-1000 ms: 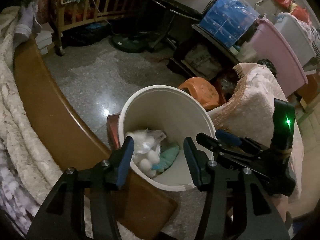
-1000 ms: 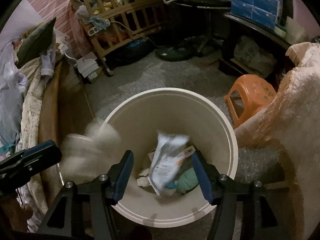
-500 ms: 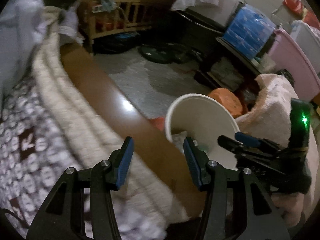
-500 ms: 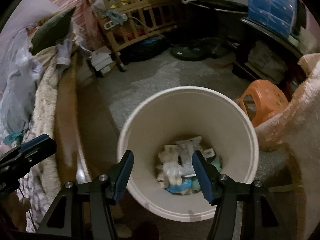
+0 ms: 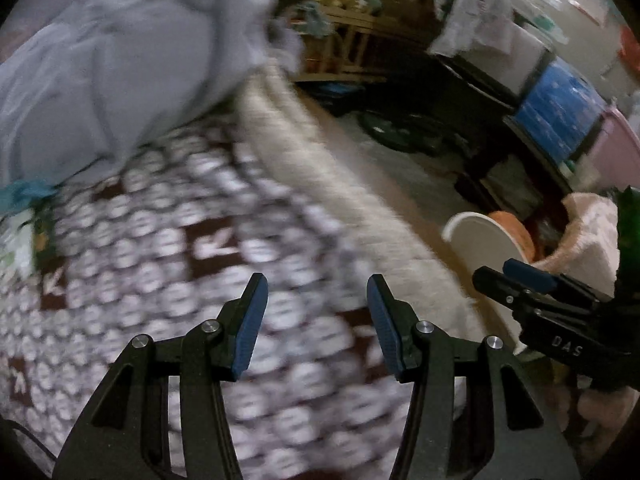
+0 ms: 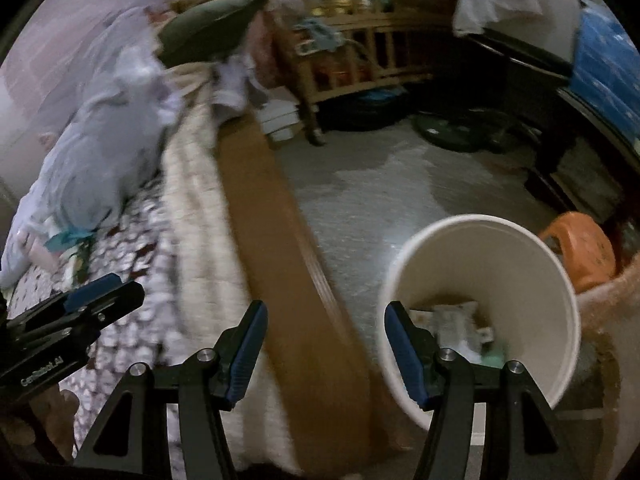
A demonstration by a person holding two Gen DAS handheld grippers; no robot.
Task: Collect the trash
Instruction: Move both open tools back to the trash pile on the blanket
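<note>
The white trash bin (image 6: 488, 264) stands on the floor beside the bed, with paper and tissue trash (image 6: 456, 324) in its bottom. In the left wrist view only its rim (image 5: 476, 236) shows at the right. My left gripper (image 5: 316, 320) hangs open and empty over the brown-and-white patterned blanket (image 5: 192, 264). Over the bed's wooden side rail (image 6: 280, 264), left of the bin, my right gripper (image 6: 324, 344) is open with nothing between its fingers. A blue scrap (image 5: 24, 194) and a green-and-white wrapper (image 5: 20, 240) lie at the bed's left.
A grey garment (image 5: 120, 60) is heaped on the bed. An orange stool (image 6: 580, 252) and a pink fuzzy cloth (image 5: 588, 236) sit right of the bin. A wooden crib (image 6: 360, 52), a fan base (image 6: 460, 132), blue boxes (image 5: 560, 108) and a pink tub (image 5: 616, 148) line the far side.
Both grippers swung left from above the bin toward the bed. The paper seen falling a second ago now lies in the bin. Both stayed open and empty.
</note>
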